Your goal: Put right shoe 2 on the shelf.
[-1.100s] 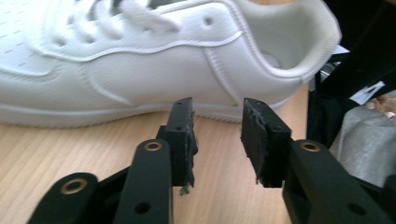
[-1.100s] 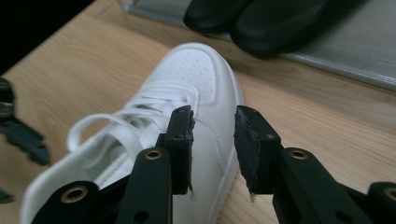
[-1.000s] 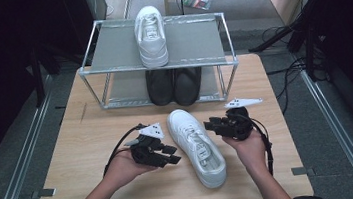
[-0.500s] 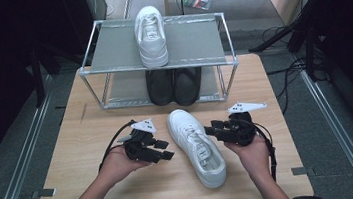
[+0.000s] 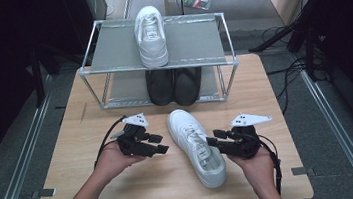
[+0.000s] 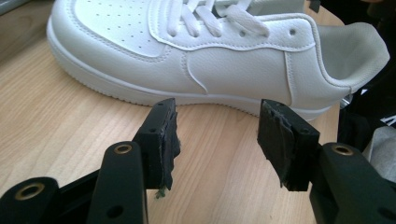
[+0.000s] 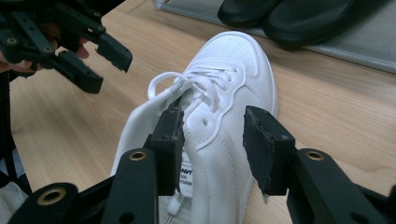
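Wooden surface (image 5: 124, 186) carries the white sneaker (image 5: 196, 145) between both tongs. Left tongs (image 5: 162, 150) and right tongs (image 5: 214, 143) have just been opening and drawn apart, now wide and empty: sneaker released, matching sneaker (image 5: 150, 29) waits on the rack (image 5: 193, 39).

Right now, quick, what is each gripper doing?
Left gripper: open, holding nothing, jaws just opened wider beside the white shoe.
Right gripper: open, one jaw on each side of the shoe's side wall, jaws just opened wider.
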`<state>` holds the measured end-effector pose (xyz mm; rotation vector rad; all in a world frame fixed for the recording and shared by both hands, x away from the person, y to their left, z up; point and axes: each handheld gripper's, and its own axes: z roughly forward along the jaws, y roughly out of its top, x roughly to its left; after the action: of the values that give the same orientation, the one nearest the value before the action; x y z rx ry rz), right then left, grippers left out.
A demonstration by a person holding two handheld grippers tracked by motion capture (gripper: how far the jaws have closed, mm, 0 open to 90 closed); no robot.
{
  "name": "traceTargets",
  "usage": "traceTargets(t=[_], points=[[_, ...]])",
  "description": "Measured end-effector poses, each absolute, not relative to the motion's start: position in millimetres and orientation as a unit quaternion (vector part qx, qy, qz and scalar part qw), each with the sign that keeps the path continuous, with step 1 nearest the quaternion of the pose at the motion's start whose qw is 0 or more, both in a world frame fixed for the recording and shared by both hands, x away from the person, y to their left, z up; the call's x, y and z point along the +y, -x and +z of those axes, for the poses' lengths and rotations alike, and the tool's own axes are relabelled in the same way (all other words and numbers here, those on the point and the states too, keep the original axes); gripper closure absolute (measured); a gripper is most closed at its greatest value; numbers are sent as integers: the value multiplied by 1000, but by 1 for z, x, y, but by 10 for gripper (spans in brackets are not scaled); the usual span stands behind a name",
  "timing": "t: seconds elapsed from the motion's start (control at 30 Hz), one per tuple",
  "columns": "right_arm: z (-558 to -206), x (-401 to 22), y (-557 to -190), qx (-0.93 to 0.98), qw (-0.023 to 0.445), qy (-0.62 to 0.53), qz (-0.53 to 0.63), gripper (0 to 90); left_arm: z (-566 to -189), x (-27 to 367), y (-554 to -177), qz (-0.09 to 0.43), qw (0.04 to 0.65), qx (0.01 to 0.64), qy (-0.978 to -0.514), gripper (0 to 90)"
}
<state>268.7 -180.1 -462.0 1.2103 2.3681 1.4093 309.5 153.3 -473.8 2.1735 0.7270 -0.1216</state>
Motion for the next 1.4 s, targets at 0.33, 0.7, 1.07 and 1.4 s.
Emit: traceTargets(t=[0.33, 0.7, 1.07, 1.4], points=[[-475, -171, -262, 797, 76, -403, 443, 563, -472, 160, -316, -45, 417, 299, -857, 478], [-488, -165, -272, 800, 87, -405, 433, 541, -472, 160, -318, -47, 416, 300, -857, 478], [-495, -155, -280, 794, 93, -419, 432, 495, -472, 161, -319, -45, 416, 301, -857, 478], [-504, -153, -290, 781, 89, -442, 433, 572, -471, 163, -320, -44, 417, 302, -856, 478]])
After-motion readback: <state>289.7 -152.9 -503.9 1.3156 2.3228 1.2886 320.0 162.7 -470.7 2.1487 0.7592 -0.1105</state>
